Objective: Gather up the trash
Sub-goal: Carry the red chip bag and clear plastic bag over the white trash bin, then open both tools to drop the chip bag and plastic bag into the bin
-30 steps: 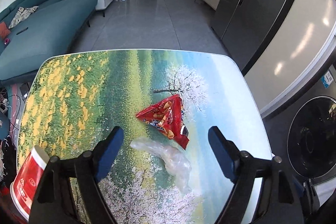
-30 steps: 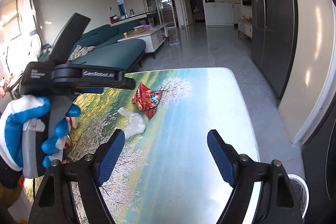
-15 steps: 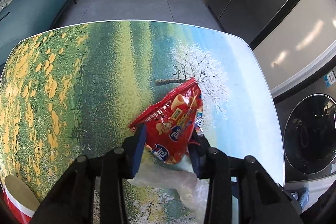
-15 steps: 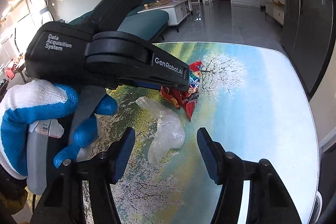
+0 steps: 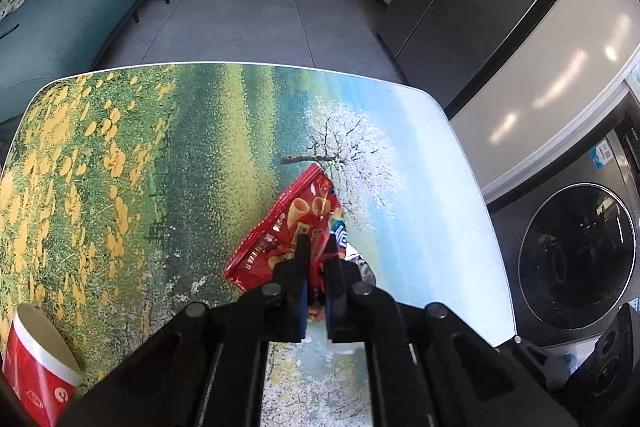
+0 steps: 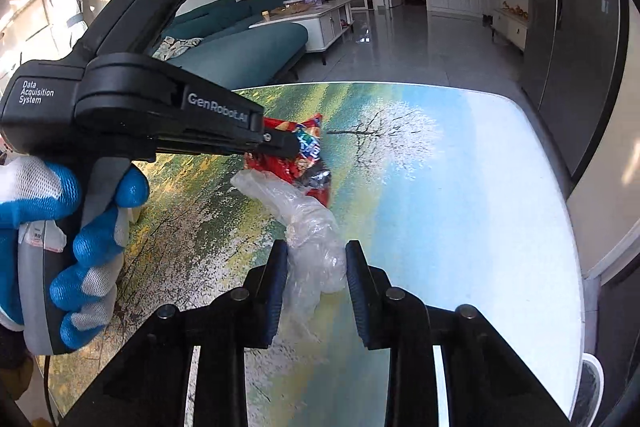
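Left wrist view, left gripper (image 5: 316,247) pinched tight on red snack bag (image 5: 288,227), right gripper (image 6: 316,259) jaws just narrowing around clear plastic bag (image 6: 308,227), pads at its sides, printed table (image 6: 460,207).

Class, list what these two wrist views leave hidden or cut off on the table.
- Clear plastic bag: left wrist view, hidden behind the left gripper.
- Red cup: left wrist view, base cut off by the edge.
- Snack bag: right wrist view, left part hidden by the left gripper; its print is too small to read.
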